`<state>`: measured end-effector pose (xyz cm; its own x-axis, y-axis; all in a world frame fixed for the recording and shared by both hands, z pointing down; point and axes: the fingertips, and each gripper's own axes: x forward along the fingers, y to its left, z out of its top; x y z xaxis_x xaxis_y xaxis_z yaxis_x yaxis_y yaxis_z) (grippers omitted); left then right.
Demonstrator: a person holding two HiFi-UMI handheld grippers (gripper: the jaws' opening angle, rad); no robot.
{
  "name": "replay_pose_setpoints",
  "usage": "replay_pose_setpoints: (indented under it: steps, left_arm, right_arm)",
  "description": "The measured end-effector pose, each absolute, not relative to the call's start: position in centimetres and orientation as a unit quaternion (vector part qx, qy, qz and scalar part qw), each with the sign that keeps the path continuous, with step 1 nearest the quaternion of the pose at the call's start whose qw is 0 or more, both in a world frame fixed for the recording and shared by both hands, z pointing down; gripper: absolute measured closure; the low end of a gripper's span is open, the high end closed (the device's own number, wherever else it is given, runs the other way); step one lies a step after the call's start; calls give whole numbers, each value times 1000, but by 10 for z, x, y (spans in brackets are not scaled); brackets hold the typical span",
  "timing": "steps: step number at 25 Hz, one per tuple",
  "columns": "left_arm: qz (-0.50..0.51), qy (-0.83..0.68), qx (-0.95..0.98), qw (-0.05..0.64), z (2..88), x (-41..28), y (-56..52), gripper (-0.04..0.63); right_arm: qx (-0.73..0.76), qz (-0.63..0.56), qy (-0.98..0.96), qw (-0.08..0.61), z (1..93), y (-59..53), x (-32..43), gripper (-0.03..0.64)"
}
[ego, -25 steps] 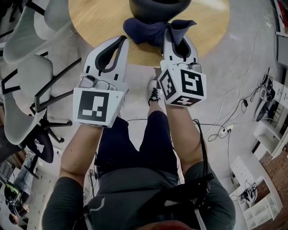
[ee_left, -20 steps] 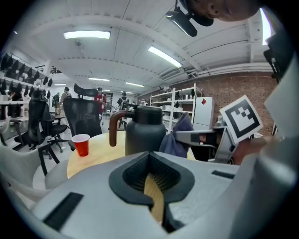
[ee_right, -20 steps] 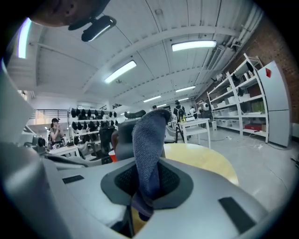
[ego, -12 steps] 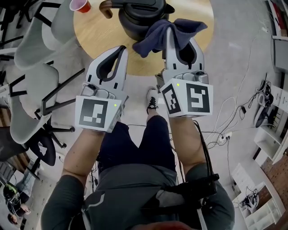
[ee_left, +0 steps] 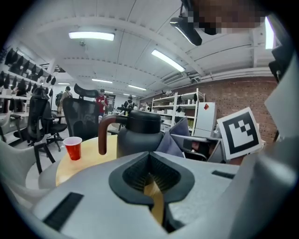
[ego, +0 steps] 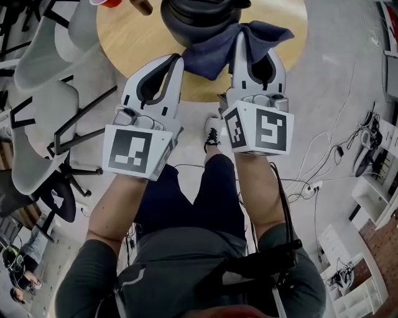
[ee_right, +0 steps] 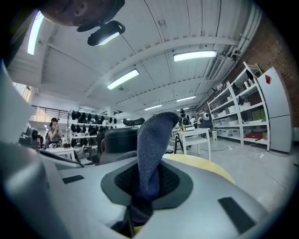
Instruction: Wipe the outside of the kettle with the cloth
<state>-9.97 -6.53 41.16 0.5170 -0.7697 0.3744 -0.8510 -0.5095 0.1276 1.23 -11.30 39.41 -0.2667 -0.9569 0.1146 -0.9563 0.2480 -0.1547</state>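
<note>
**Cloth brought up to the kettle**

Both grippers have pushed forward since half a second ago. The right hand-held gripper (ego: 255,43) pinches the cloth (ego: 211,54), which now hangs against the kettle's (ego: 199,18) near side; whether they touch I cannot tell. The left hand-held gripper (ego: 163,62) is pressed together on nothing. I judge the cloth soft and floppy. The kettle looks heavy and smooth, best steadied by its handle (ee_left: 101,135). It stands on a round wooden desk (ego: 124,37) beside a red cup (ee_left: 73,148). Chairs (ego: 43,105) and cables (ego: 323,161) crowd the floor.

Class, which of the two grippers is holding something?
The right gripper: it is shut on the dark blue cloth, while the left gripper has its jaws together with nothing between them.
</note>
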Motion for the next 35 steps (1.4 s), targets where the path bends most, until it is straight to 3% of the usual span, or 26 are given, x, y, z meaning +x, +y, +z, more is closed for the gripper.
replay_pose_setpoints:
  steps: [13,22,35]
  left_arm:
    - [139,-471,858,151,437,-102,-65,586]
    - [147,-470,857,154,443,-99,-63,588]
    - [165,-487,852,98,373,-77,-61,588]
  right_arm:
    - [-605,-164,776,-74,492,-115,7,554]
    - [-589,-170,784,-102,508,-115,5,555]
    - [-549,-174,817,33,368,-133,39,555]
